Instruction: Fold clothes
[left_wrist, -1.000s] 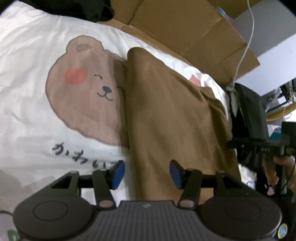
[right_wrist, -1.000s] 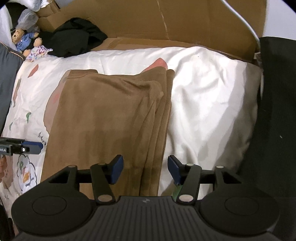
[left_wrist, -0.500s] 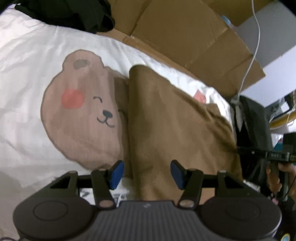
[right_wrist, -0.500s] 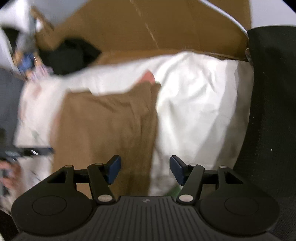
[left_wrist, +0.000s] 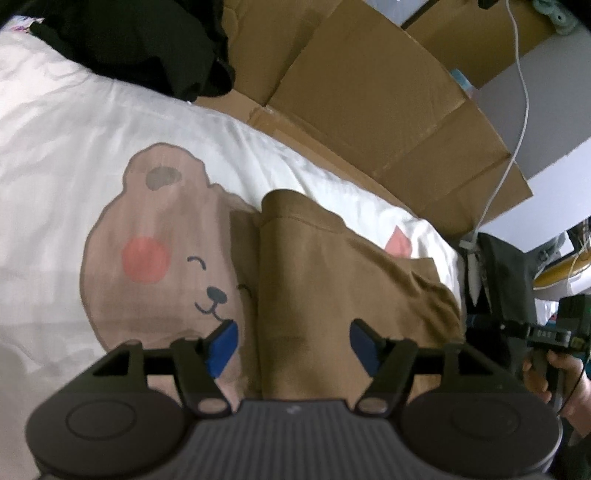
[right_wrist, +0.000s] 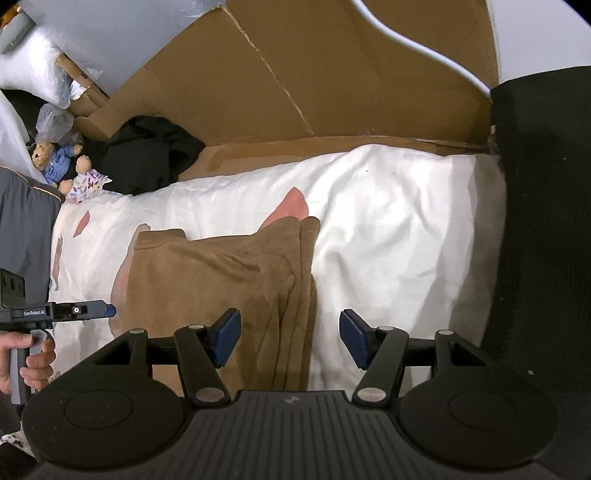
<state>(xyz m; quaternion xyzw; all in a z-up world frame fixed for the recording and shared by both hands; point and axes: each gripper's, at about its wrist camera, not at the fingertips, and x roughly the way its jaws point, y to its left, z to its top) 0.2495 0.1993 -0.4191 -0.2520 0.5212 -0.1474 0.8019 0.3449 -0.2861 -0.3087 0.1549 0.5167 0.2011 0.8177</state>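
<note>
A brown fleece garment (right_wrist: 221, 280) lies in layered folds on the white bear-print bedsheet (left_wrist: 110, 155). Both the left hand-held gripper (left_wrist: 293, 345) and right hand-held gripper (right_wrist: 288, 341), released and empty, have edged forward over its near edges within the last second, apparently squaring up for another fold.

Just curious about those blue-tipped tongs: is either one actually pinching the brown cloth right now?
No: the left gripper and right gripper both stand open above the brown garment, gripping nothing.
</note>
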